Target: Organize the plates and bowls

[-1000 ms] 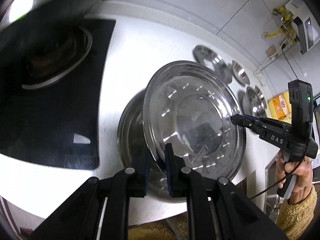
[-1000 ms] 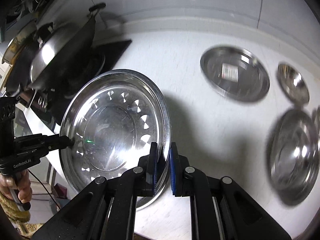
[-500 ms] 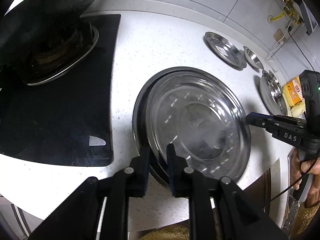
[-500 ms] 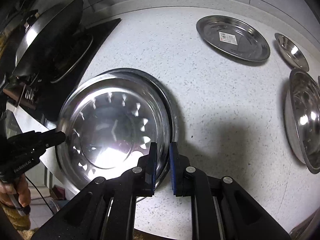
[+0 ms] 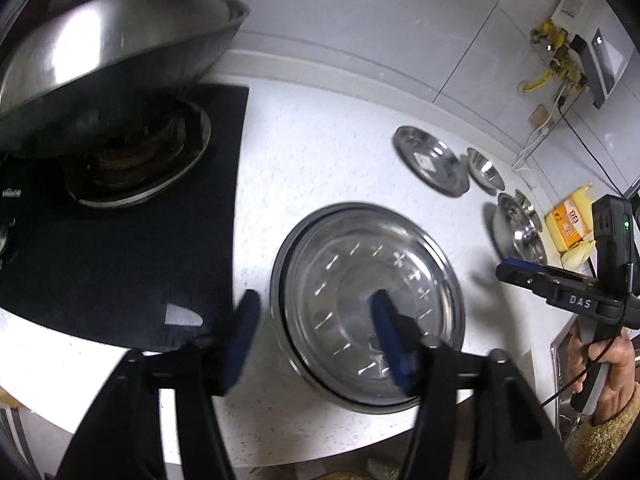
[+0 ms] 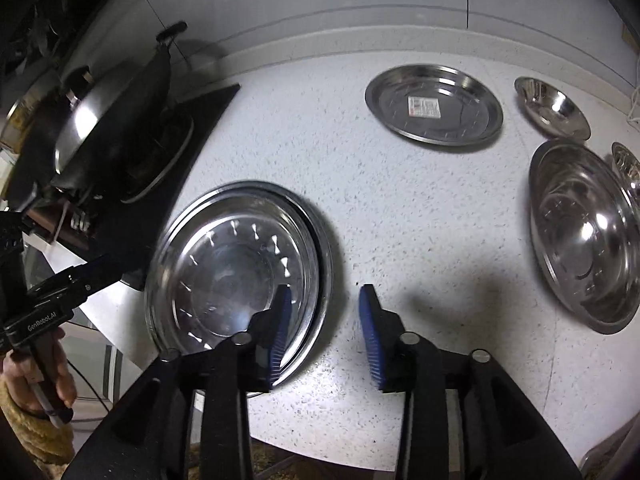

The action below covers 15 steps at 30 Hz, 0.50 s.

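A large steel plate [image 5: 372,300] lies stacked in another plate on the white counter; it also shows in the right wrist view [image 6: 236,272]. My left gripper [image 5: 316,312] is open and empty, its jaws either side of the stack's left rim. My right gripper [image 6: 326,320] is open and empty just above the stack's right rim. A flat steel plate [image 6: 434,104] with a label, a small bowl [image 6: 552,108] and a large bowl [image 6: 584,232] sit apart to the right.
A black stove top [image 5: 120,240] carries a lidded wok [image 5: 104,60] at the left. A yellow packet [image 5: 568,220] lies at the far right by the wall. The counter's front edge [image 6: 320,440] runs close below the stack.
Both grippers held the large plate tilted, lowered it onto the other plate, then opened and drew back from it.
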Each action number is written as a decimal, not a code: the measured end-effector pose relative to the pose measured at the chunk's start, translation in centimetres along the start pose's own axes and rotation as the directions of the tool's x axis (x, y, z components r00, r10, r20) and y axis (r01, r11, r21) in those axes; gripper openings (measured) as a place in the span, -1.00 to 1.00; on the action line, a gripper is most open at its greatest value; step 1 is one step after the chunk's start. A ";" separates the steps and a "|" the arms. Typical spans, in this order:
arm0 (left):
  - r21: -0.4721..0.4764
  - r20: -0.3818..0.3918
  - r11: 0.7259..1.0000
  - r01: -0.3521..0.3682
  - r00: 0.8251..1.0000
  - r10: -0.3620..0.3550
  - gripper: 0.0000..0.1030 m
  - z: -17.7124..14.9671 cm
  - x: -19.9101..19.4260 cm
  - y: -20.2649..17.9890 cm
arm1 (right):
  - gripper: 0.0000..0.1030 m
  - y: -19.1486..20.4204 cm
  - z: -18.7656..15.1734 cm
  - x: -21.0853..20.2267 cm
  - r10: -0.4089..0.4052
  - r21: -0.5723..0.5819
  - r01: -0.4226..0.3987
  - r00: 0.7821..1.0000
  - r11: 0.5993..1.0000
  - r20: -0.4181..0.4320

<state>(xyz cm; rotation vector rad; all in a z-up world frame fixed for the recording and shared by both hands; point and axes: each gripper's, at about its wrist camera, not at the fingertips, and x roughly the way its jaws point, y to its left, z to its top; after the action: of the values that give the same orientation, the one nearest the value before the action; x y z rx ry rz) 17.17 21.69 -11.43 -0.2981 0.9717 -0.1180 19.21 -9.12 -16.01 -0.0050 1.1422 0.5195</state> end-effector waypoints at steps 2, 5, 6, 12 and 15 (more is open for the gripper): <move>0.028 0.012 1.000 0.001 1.000 -0.001 0.17 0.5 -0.3 -0.8 | -0.14 -0.3 0.2 -0.7 0.018 -0.002 -0.017 0.999 1.000 0.027; 0.070 0.018 0.998 -0.009 1.000 0.007 0.17 1.3 -0.4 -2.3 | -0.07 -1.4 0.7 -2.0 0.047 0.015 -0.048 0.997 0.999 0.062; 0.077 0.025 0.997 -0.005 1.000 0.004 0.17 1.5 -0.4 -2.7 | -0.02 -1.8 0.8 -2.5 0.054 0.015 -0.055 0.996 0.998 0.076; 0.094 0.096 0.995 0.038 0.994 -0.047 0.18 4.0 0.3 -5.9 | 0.16 -5.6 3.1 -4.5 0.055 0.051 -0.062 0.989 0.997 0.134; 0.111 0.062 0.993 0.031 0.997 -0.038 0.18 6.5 2.2 -7.8 | 0.18 -8.0 5.1 -5.2 0.046 0.075 -0.057 0.988 0.996 0.149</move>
<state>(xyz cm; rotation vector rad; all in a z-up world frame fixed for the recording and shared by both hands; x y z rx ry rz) 24.01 15.03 -7.38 -0.2160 0.8932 -0.1915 25.19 -16.83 -11.35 0.1301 1.0192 0.5117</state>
